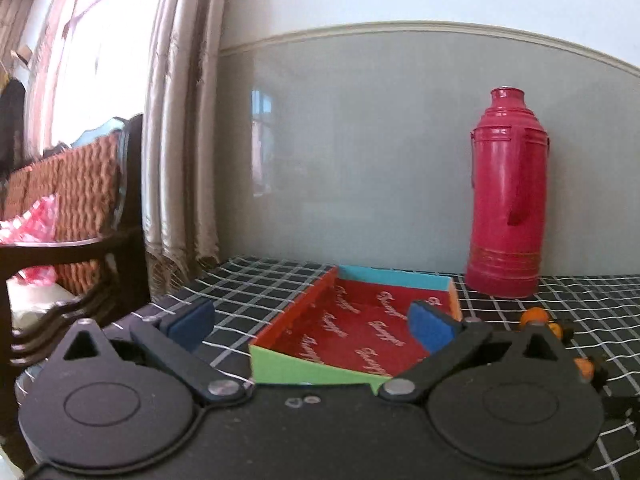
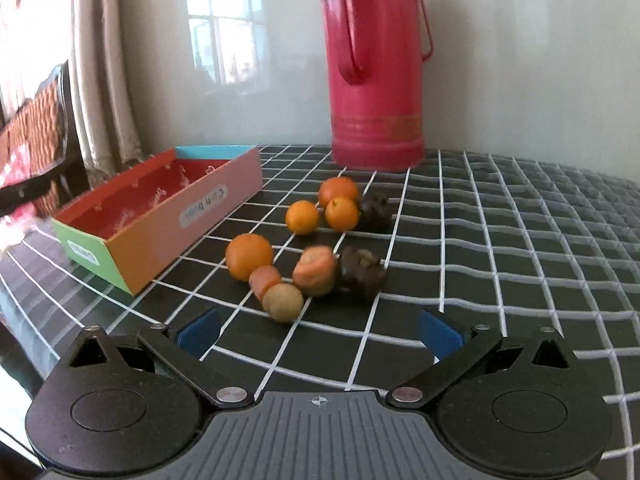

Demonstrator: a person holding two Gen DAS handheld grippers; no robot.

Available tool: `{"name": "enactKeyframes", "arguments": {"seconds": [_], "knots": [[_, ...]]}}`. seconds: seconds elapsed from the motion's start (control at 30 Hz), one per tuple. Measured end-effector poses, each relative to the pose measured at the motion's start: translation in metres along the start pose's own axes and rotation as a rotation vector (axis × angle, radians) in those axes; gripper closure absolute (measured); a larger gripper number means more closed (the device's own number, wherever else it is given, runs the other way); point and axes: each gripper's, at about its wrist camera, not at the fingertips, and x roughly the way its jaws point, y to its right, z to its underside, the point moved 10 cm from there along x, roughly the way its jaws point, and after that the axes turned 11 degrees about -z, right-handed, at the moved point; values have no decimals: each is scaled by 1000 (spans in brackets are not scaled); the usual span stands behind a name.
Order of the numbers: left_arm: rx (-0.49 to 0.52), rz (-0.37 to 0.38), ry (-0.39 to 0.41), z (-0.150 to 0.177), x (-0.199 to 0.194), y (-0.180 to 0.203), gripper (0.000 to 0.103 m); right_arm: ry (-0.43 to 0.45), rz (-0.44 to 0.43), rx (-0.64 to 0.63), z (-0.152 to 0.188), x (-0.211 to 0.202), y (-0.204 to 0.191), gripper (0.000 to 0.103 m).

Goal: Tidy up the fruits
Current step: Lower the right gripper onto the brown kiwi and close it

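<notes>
A shallow cardboard box point(image 1: 360, 328) with a red patterned inside and green, orange and blue walls lies on the checked tablecloth. My left gripper point(image 1: 312, 326) is open, its blue pads standing wide on either side of the box's near end, with nothing between them. No fruit shows inside the box. In the right wrist view the box point(image 2: 160, 216) sits at the left and several fruits lie beside it: oranges point(image 2: 249, 256), two dark fruits point(image 2: 360, 272), a wrinkled orange one point(image 2: 314, 270) and a tan round one point(image 2: 285, 302). My right gripper point(image 2: 320, 336) hangs open just short of the tan fruit.
A tall pink thermos flask point(image 2: 376, 68) stands against the grey wall behind the fruits, also at the back right in the left wrist view point(image 1: 506, 200). Curtains point(image 1: 180, 140) and a dark chair with a woven cushion point(image 1: 80, 200) stand beyond the table's left edge.
</notes>
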Motion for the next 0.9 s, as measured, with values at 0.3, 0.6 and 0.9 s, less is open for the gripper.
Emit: {"name": "enactKeyframes", "arguments": {"seconds": [0.3, 0.6, 0.9], "knots": [[-16, -3, 3, 0, 5, -11, 6, -25, 24, -98, 2, 15, -17, 18], [-10, 24, 1, 3, 7, -20, 6, -57, 33, -85, 4, 31, -19, 66], [-21, 23, -22, 6, 11, -31, 6, -67, 11, -63, 5, 38, -23, 77]]}}
